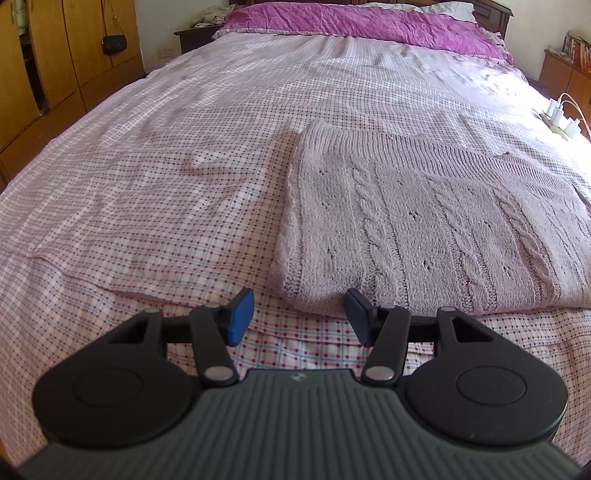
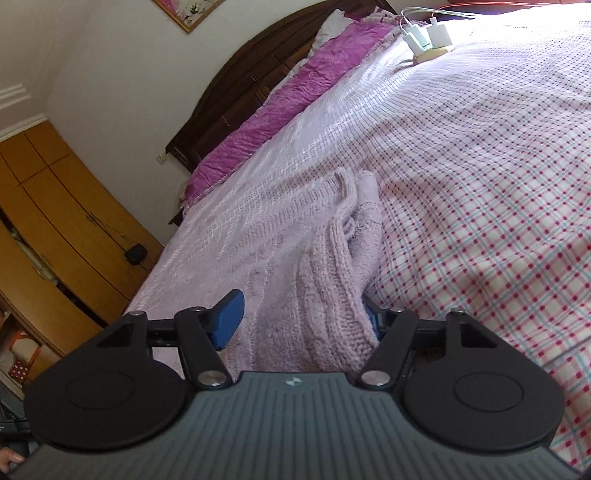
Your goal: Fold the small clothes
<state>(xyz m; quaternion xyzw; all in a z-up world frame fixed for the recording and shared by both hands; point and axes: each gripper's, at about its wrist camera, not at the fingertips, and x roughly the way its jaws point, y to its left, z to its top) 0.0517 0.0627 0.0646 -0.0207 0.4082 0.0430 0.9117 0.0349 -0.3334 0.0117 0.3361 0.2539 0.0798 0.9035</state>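
Left wrist view, left claw (image 1: 298, 316) apart, level before folded sweater (image 1: 424, 229), right claw (image 2: 301, 319) tilted, apart around sweater edge.

One pale lilac cable-knit sweater (image 1: 436, 236) lay on one bed covered with a pink checked sheet (image 1: 166, 155). One crumpled magenta blanket (image 1: 362, 26) lay across the head of the bed. Two white plug-in chargers (image 2: 428, 35) sat on one cream power strip (image 2: 434, 54). One small black handbag (image 1: 114, 43) hung on the wooden wardrobe (image 1: 55, 66). Two black claws with blue pads were there, one left (image 1: 299, 317) and one right (image 2: 299, 321).
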